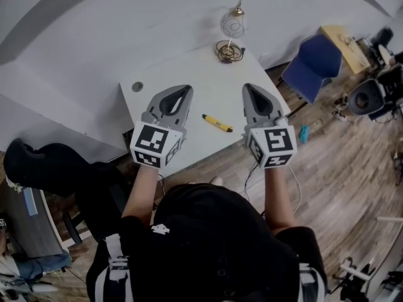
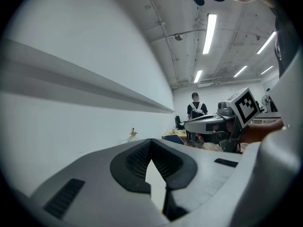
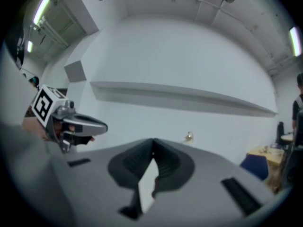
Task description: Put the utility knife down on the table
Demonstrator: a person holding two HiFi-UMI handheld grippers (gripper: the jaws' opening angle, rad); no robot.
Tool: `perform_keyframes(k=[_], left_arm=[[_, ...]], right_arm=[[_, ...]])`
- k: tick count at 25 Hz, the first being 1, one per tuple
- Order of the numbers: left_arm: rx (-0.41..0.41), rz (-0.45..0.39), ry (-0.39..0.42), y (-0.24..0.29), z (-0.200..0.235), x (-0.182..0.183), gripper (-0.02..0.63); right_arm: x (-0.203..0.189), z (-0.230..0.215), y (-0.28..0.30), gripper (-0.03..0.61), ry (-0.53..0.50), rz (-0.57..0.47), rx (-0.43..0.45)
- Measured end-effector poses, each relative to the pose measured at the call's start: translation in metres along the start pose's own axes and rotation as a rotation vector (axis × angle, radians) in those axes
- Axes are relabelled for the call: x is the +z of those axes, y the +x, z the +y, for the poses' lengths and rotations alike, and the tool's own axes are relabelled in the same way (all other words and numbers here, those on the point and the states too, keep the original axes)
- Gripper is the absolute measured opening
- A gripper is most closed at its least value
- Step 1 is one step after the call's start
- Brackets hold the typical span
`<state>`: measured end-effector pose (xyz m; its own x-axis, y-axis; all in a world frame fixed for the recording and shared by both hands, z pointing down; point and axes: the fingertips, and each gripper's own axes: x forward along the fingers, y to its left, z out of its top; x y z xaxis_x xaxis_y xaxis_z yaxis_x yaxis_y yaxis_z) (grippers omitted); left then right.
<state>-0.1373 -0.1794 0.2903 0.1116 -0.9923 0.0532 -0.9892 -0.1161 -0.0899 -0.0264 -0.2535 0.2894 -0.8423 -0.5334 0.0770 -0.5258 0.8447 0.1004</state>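
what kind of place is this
Probably a shared lab or workshop room: a white table against a bare wall, ceiling strip lights, and dark equipment cluttering the wood floor.

A white desk point(image 1: 208, 83) stands against the pale wall point(image 1: 113, 17) on a wood-plank floor point(image 1: 340, 168). A blue chair point(image 1: 312, 61) sits beyond its far right corner (a small wooden table point(image 1: 343, 43) just behind). Strip lights point(image 2: 209, 30) run along the ceiling.

The white rectangular table point(image 1: 208, 74) stands on a wood-plank floor point(image 1: 340, 168). A slim yellow utility knife point(image 1: 217, 123) lies flat near its front edge. A brass wire-and-glass globe ornament point(image 1: 231, 39) stands at the far corner, and 1 round grey grommet point(image 1: 137, 87) sits near the left corner.
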Motion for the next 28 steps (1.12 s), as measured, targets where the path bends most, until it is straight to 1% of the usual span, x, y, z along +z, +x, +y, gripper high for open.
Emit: perform_keyframes(k=[10,28], left_arm=[[-0.015,-0.012,0.002,-0.005,-0.011,0.006,0.017],[-0.011,0.002,-0.008,0.0,-0.016,-0.002,0.017]], right_arm=[[-0.003,0.002,-0.01,0.034,-0.004,0.014,-0.006],[-0.013,0.001,-0.008,0.034,0.004,0.031,0.011]])
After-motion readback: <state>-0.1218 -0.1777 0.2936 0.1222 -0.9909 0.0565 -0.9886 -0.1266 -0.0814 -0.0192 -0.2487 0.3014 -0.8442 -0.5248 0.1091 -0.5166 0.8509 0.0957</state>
